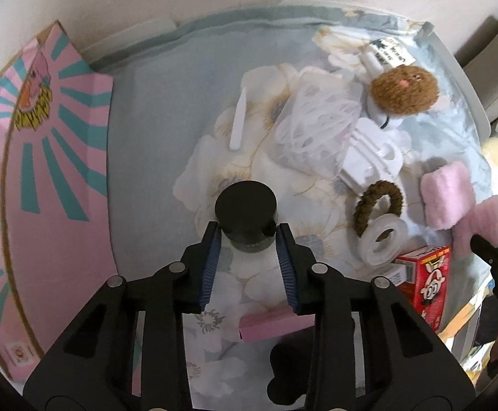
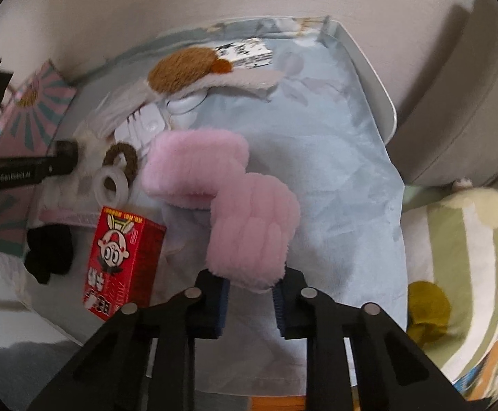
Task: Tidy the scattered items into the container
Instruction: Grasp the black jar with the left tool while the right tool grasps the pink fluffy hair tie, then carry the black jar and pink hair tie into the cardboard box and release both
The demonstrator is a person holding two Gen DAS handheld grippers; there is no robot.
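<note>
My left gripper (image 1: 247, 231) is shut on a black round jar (image 1: 246, 214), holding it above the floral cloth (image 1: 146, 137). The pink cardboard box (image 1: 43, 171) lies at the left. My right gripper (image 2: 250, 282) is shut on the end of a fluffy pink band (image 2: 235, 205), which trails forward over the blue cloth (image 2: 334, 171); it also shows in the left wrist view (image 1: 447, 198). A red carton (image 2: 122, 257) lies left of it.
On the cloth lie a brown plush toy (image 1: 404, 90), a white clip (image 1: 368, 161), a clear bag (image 1: 314, 126), a white stick (image 1: 238, 123), a brown hair tie (image 1: 379, 205), a tape roll (image 1: 380, 239), a pink bar (image 1: 276, 325) and a black item (image 2: 48, 253). A pillow (image 2: 471, 257) is right.
</note>
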